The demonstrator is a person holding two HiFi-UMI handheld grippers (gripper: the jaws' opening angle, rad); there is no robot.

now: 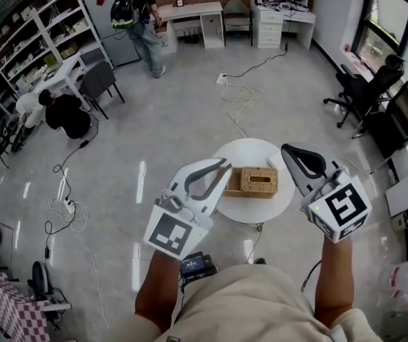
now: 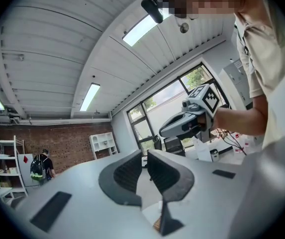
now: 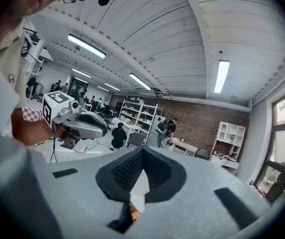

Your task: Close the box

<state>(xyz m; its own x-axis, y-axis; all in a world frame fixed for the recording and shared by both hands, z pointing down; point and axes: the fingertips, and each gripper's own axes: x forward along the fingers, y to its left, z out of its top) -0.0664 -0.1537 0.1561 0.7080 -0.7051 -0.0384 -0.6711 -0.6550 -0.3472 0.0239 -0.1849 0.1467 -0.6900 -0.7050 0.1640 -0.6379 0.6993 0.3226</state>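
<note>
A woven wicker box with a slot in its top sits on a small round white table. A flat brown part lies against its left side, partly hidden by my left gripper. The left gripper hovers above the table's left edge, jaws shut on nothing. The right gripper hangs above the table's right edge, also shut and empty. Each gripper view points up and across the room, showing the other gripper and only a sliver of wicker between the jaws.
The table stands on a grey floor with a white cable trailing behind it. Black office chairs are at the right. A person with a backpack walks at the back, and another person sits at the left near shelves.
</note>
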